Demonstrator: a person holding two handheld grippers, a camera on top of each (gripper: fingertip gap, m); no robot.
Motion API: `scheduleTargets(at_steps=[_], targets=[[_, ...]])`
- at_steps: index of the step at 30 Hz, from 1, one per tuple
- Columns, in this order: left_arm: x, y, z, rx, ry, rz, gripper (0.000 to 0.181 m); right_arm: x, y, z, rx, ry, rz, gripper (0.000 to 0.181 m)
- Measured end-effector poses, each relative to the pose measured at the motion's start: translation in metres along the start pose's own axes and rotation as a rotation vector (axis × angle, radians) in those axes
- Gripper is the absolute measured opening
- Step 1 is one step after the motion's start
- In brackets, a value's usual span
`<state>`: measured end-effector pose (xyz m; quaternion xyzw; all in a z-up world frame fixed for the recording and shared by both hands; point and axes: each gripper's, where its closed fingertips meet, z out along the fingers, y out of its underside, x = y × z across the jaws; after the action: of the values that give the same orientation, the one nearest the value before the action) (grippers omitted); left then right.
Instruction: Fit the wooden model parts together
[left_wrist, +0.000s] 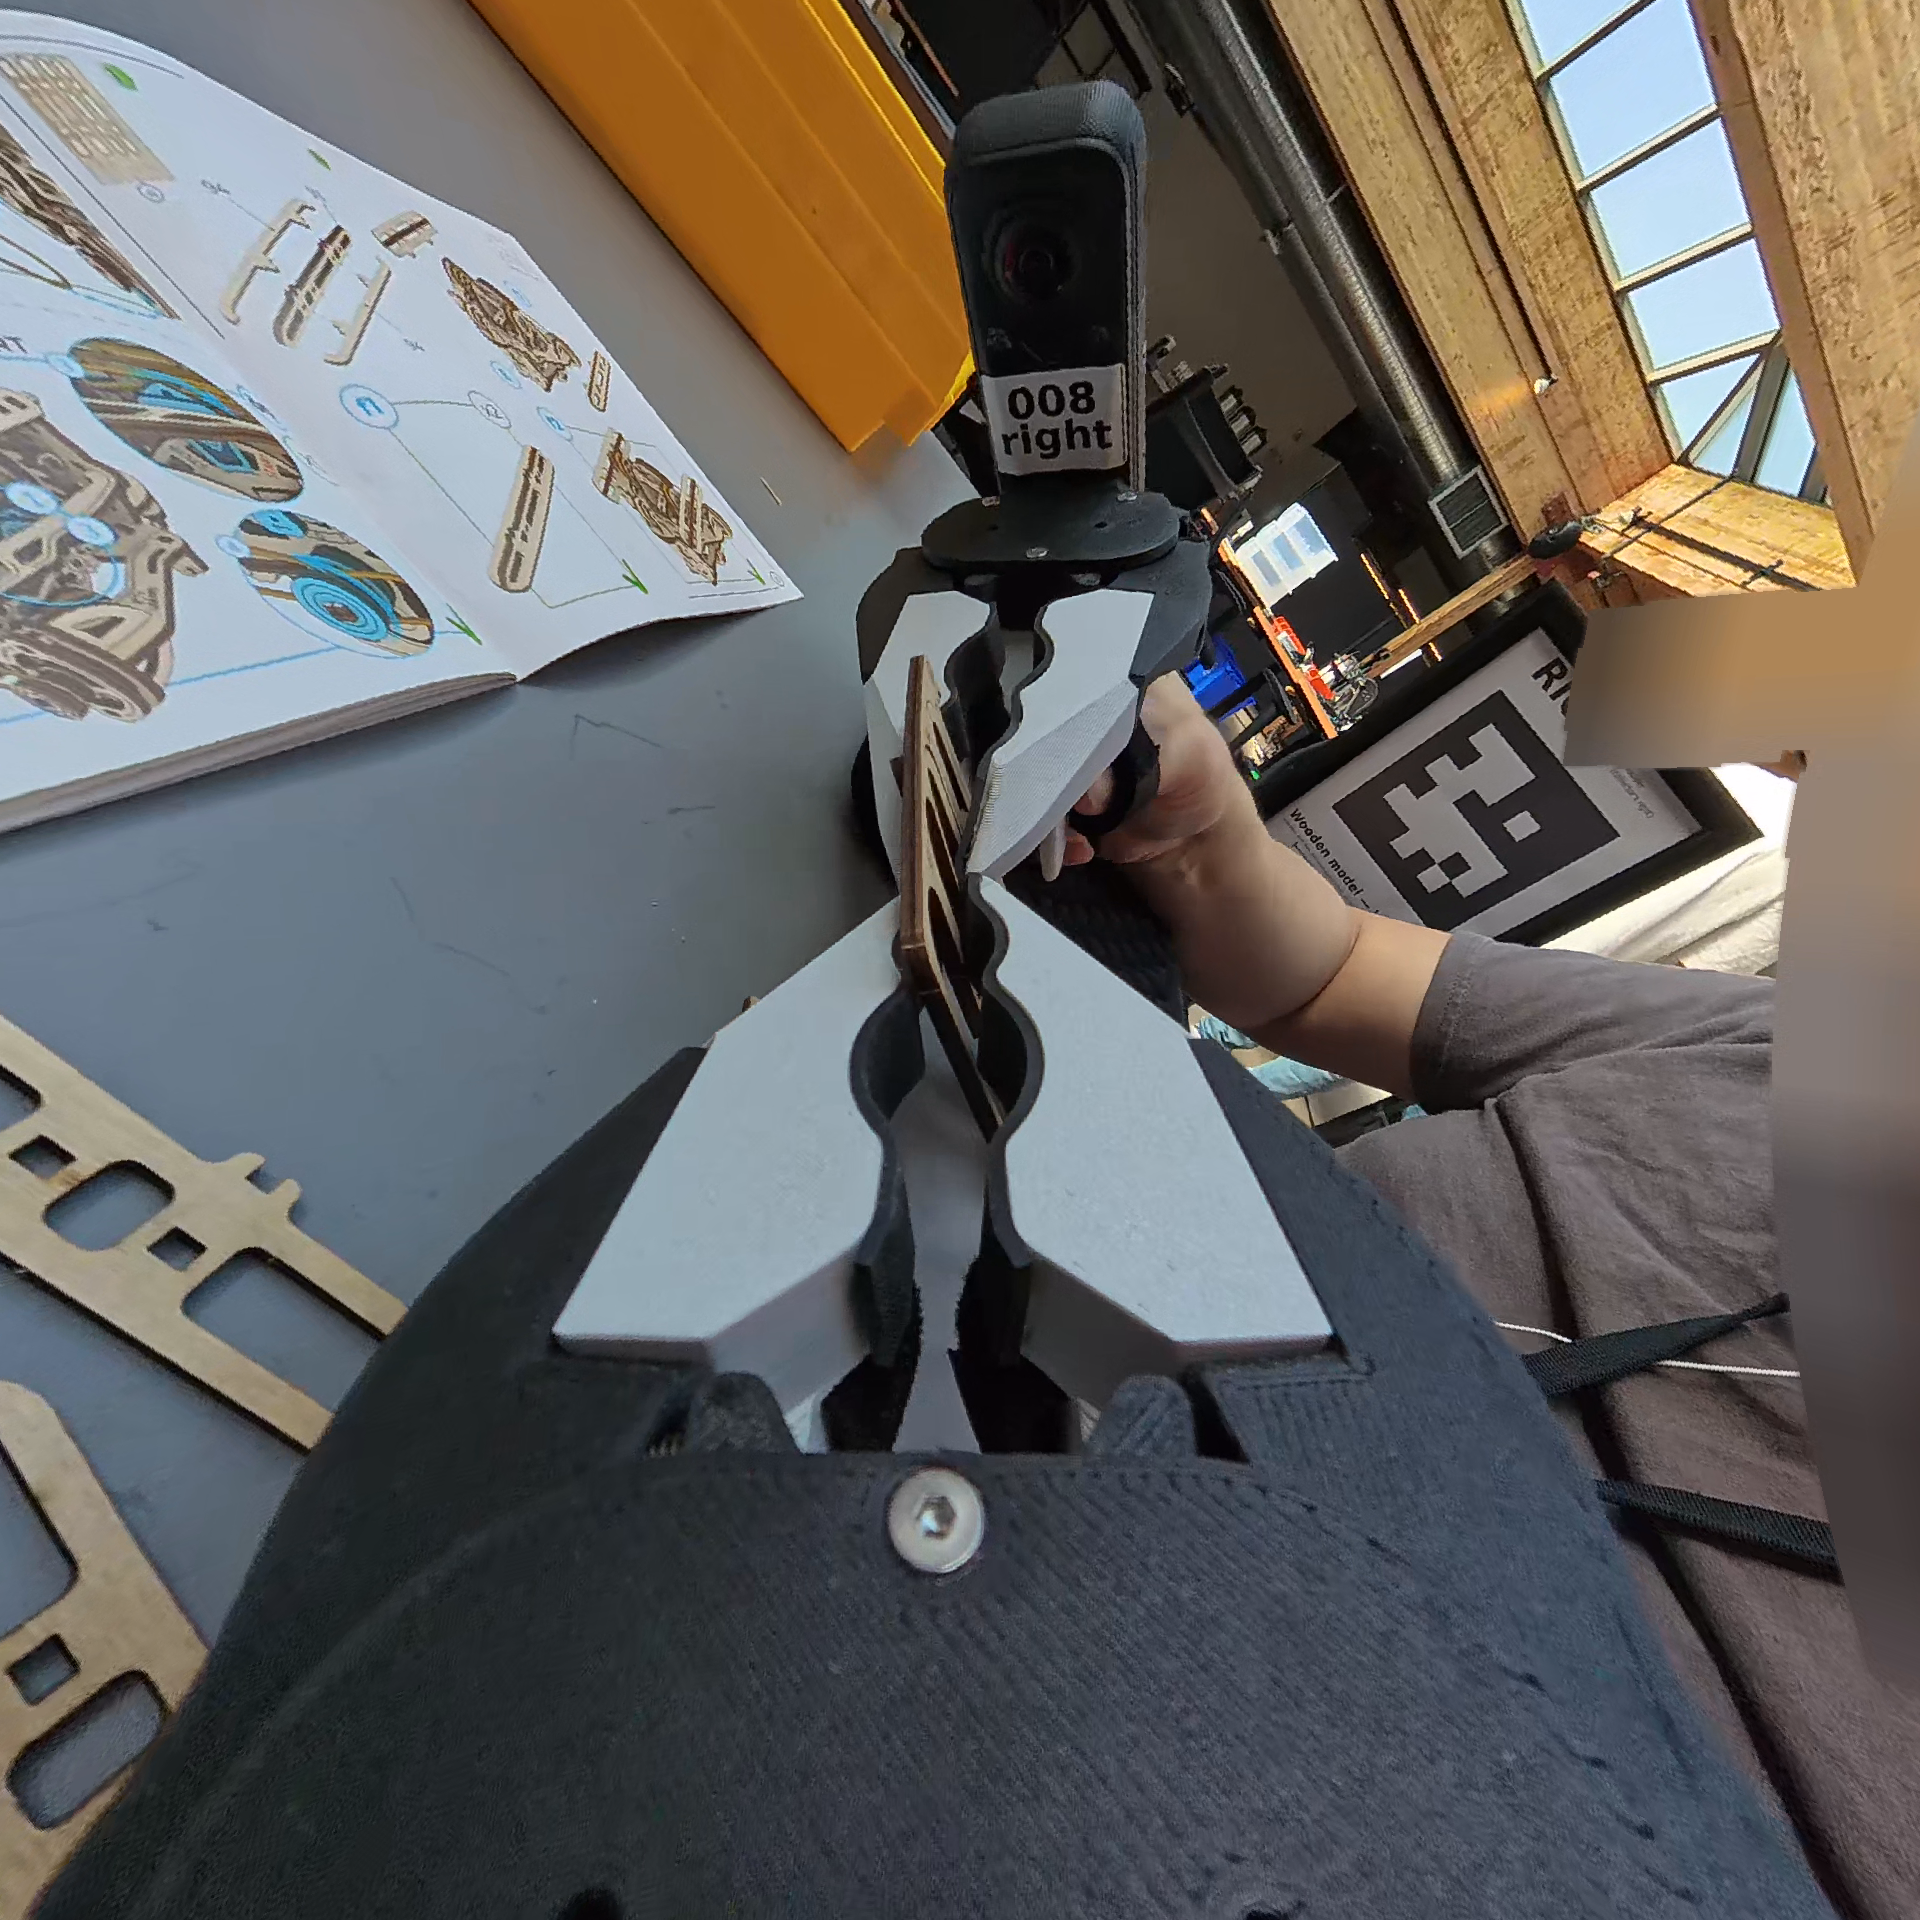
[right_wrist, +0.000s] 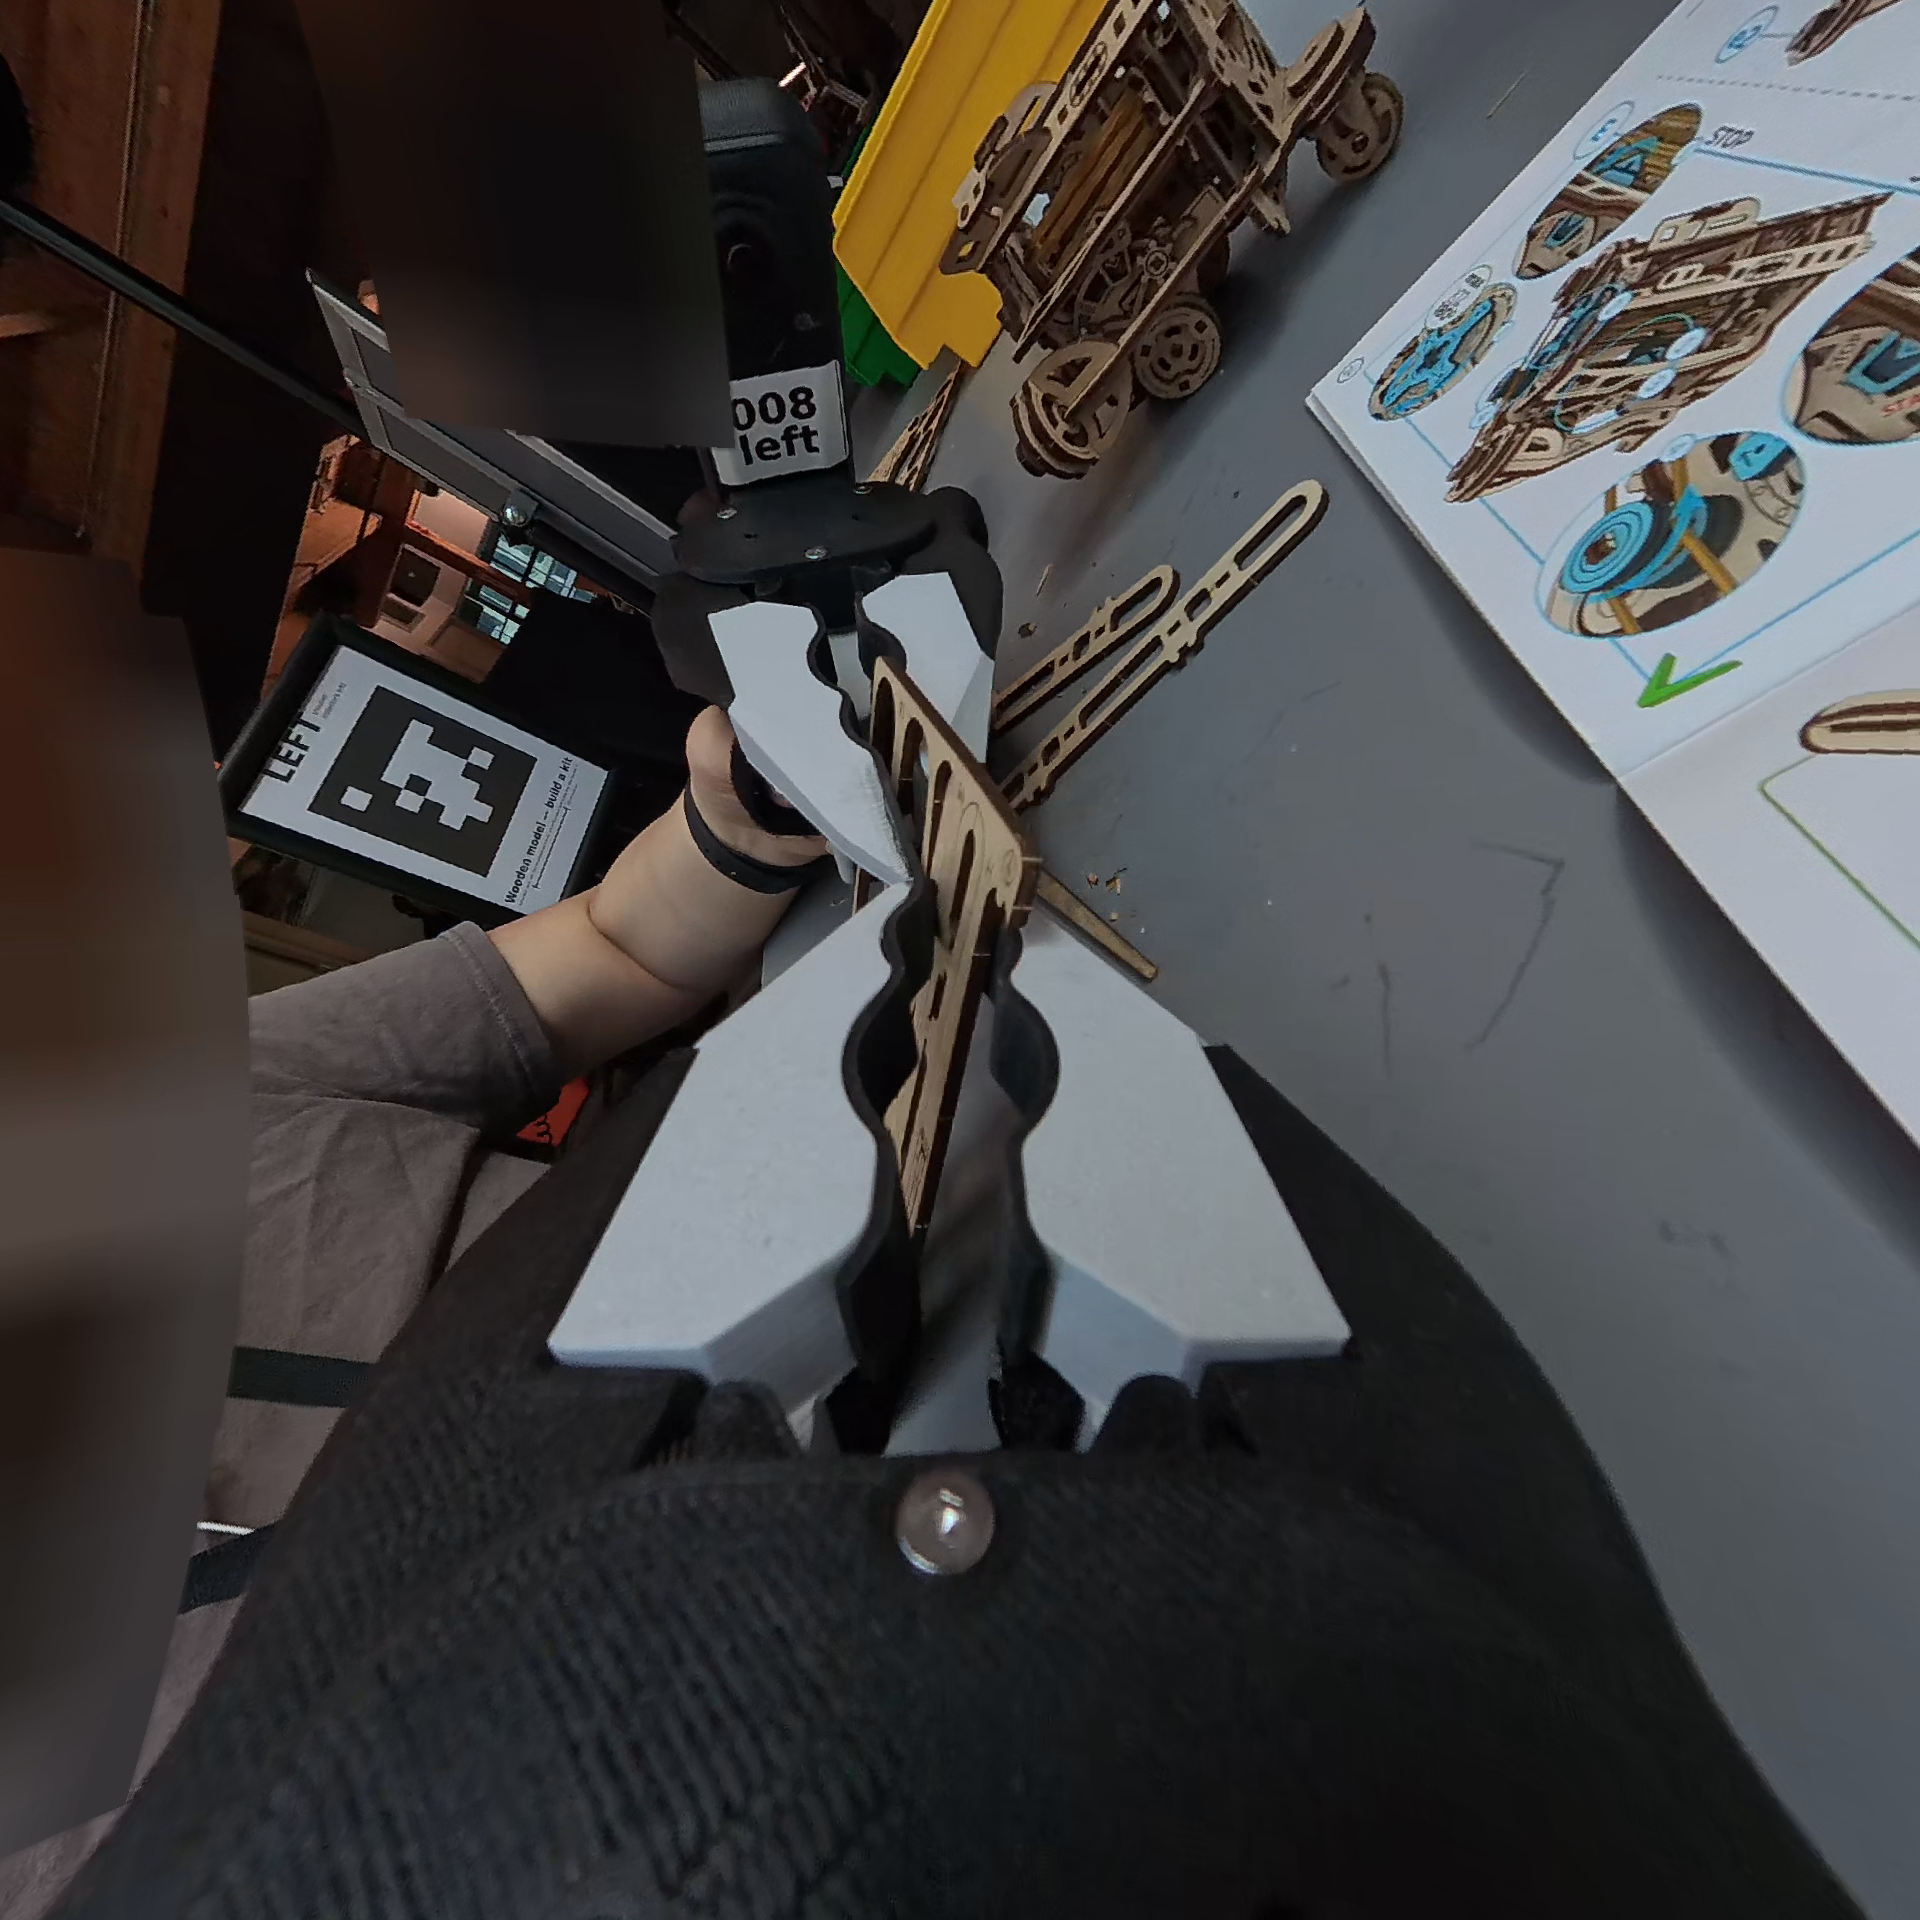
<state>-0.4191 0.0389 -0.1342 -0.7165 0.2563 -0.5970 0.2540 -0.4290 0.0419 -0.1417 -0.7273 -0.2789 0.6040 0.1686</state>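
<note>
Both grippers meet nose to nose over the grey table (right_wrist: 1351, 1039), sharing one thin wooden panel (right_wrist: 961, 831) held on edge between them. The left gripper (left_wrist: 940, 971) has its jaws pinched onto the near end of that slotted panel, and the right gripper (right_wrist: 951, 961) has its jaws pressed onto the opposite end, so the piece bridges the two. It looks like laser-cut plywood: very light, stiff along its face, but riddled with long cut-outs and small tabs, so I'd judge it brittle and likely to snap if twisted. The safest hold seems to be on the solid border strips, squeezed flat, away from the thin ribs. In the right wrist view, two more slotted wooden strips (right_wrist: 1153, 644) lie on the table at about one o'clock from the panel, and a part-built wooden vehicle model (right_wrist: 1143, 229) stands at twelve o'clock. An open instruction booklet (left_wrist: 312, 416) lies at ten o'clock in the left view, an offcut wooden sheet (left_wrist: 156, 1247) at eight. Each camera carries a white label with writing, and a framed marker sign (left_wrist: 1475, 821) bears text too.
</note>
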Motion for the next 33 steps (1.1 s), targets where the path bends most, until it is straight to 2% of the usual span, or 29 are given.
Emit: scheduleTargets(at_steps=[5,12,20,33], targets=[[0.003,-0.001,0.001,-0.009,-0.019,0.083,0.002,-0.006,-0.005,-0.003,0.034,-0.029,-0.016,0.006],[0.008,-0.003,0.000,-0.003,0.010,0.105,0.002,-0.010,-0.006,-0.003,0.041,-0.071,0.006,0.003],[0.002,-0.008,-0.003,0.022,0.036,0.058,0.010,-0.010,-0.005,-0.003,0.033,-0.062,-0.013,0.001],[0.008,-0.013,-0.003,0.058,0.080,0.027,0.002,-0.012,-0.007,-0.003,0.039,-0.074,-0.019,0.004]])
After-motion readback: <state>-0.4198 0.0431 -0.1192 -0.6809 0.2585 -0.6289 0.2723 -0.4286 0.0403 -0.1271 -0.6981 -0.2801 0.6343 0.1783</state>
